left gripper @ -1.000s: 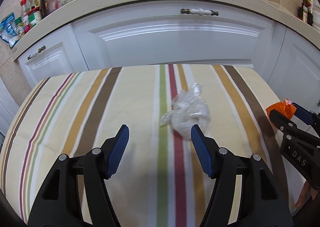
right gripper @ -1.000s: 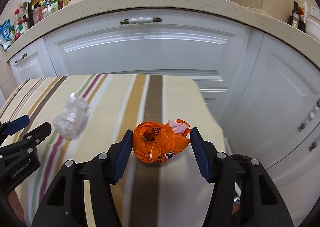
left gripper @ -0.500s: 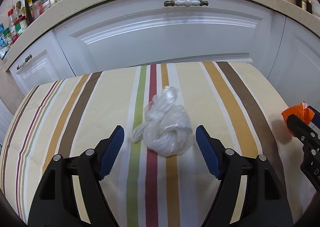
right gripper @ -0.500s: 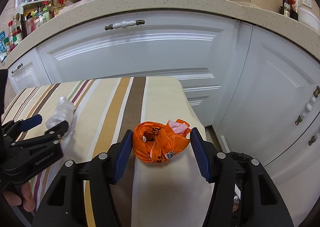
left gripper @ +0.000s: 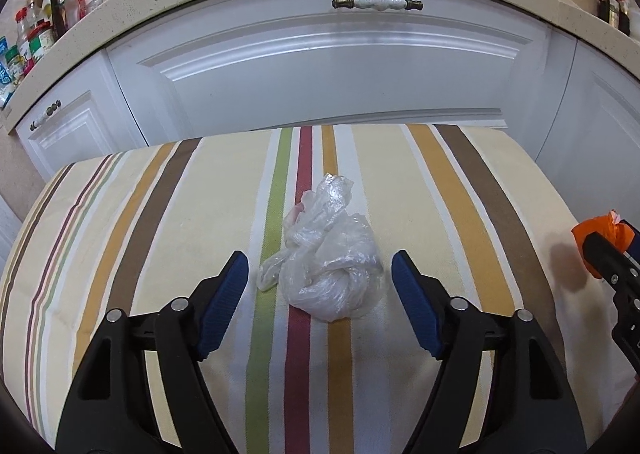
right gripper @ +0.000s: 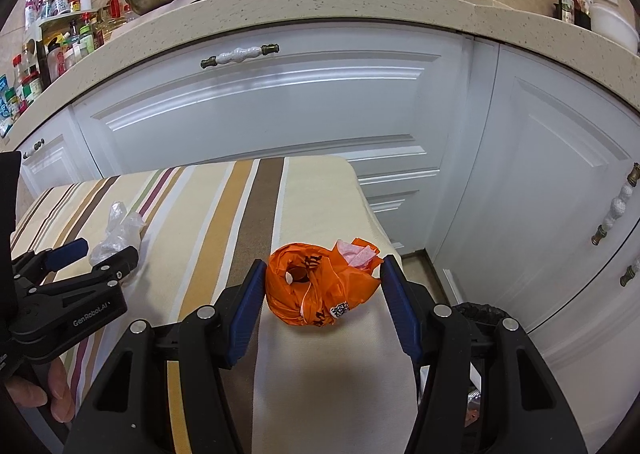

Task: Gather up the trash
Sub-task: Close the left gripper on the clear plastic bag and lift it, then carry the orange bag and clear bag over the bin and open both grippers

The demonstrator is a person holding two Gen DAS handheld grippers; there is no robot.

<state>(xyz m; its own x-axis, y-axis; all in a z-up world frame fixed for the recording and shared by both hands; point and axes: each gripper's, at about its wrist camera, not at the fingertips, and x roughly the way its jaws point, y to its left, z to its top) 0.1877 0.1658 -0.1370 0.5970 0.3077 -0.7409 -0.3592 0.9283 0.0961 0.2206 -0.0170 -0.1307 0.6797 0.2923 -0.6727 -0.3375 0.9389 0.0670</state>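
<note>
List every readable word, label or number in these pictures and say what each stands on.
"GenRobot.AI": on the side of the left gripper, in the right wrist view.
Black print and code sticker on the orange bag: unreadable.
Labels on the counter bottles: too small.

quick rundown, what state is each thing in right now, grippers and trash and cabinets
left gripper: open, jaws just narrowing either side of the clear bag, no contact
clear plastic bag: crumpled, knotted, lying on the striped cloth
right gripper: shut on the orange bag
orange bag: crumpled, clamped between the pads
cabinet drawer: closed
</note>
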